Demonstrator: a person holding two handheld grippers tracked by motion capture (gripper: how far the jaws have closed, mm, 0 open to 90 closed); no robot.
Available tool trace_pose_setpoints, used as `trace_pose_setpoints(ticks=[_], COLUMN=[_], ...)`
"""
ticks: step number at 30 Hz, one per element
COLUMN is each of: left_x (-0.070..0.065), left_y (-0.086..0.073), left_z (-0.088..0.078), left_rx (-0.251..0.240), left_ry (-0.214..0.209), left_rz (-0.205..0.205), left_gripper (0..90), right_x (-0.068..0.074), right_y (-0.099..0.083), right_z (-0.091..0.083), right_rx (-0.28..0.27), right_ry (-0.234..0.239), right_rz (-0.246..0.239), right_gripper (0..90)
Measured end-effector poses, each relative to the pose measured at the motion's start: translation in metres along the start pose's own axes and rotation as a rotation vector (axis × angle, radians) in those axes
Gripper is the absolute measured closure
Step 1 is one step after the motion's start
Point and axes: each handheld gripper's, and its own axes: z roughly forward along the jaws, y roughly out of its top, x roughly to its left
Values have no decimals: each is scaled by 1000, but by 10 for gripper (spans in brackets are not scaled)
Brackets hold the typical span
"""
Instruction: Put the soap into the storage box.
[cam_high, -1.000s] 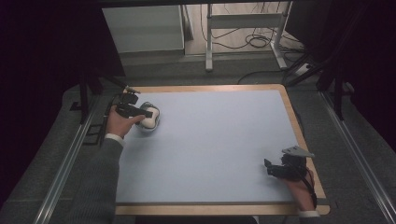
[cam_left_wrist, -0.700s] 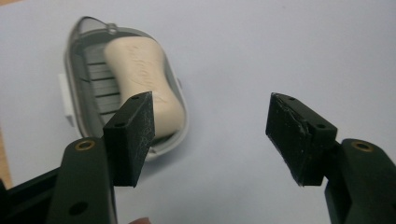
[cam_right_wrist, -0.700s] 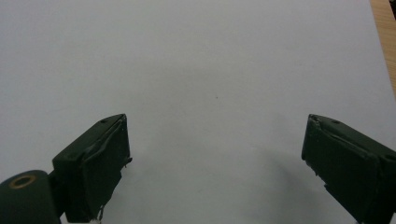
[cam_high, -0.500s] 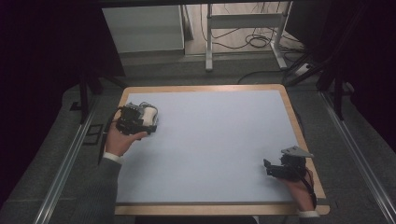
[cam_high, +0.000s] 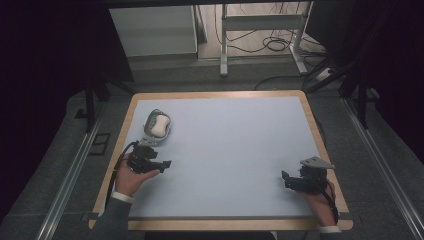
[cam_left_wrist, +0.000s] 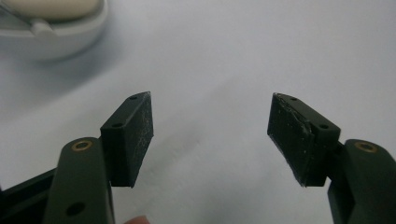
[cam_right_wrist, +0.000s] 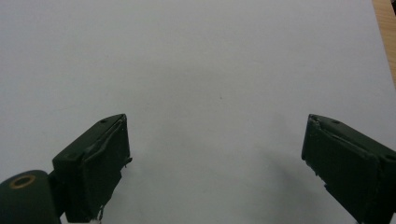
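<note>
The soap dish (cam_high: 157, 126) sits on the pale blue surface (cam_high: 235, 150), a grey-white oval tray holding a cream bar of soap (cam_high: 160, 125). In the high view the left tongs (cam_high: 161, 163) hover just on the person's side of the dish, apart from it and holding nothing. The right tongs (cam_high: 285, 178) rest well away from the dish, off to its right and nearer the person.

In the left gripper view the left tongs (cam_left_wrist: 210, 135) stand spread wide, with bare surface between the pads; the dish (cam_left_wrist: 56, 37) lies beyond them to the upper left, its rounded rim smooth and glossy, likely slippery to pinch.

In the right gripper view the right tongs (cam_right_wrist: 215, 163) are likewise spread and empty over bare surface.

The dish looks set down and released; any next move would call for a fresh approach toward its rim.
</note>
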Motion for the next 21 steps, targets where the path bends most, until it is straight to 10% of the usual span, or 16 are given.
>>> trace_pose_setpoints(ticks=[11, 21], left_x=[-12, -10], left_y=[-39, -38], left_z=[9, 4], left_rx=[-6, -29], left_ry=[-44, -57], left_rz=[-53, -62], left_gripper=[311, 308], right_x=[0, 2], right_y=[0, 1], right_z=[-2, -2], right_rx=[-9, -12], right_ry=[-3, -4], right_rz=[0, -3], right_gripper=[75, 75])
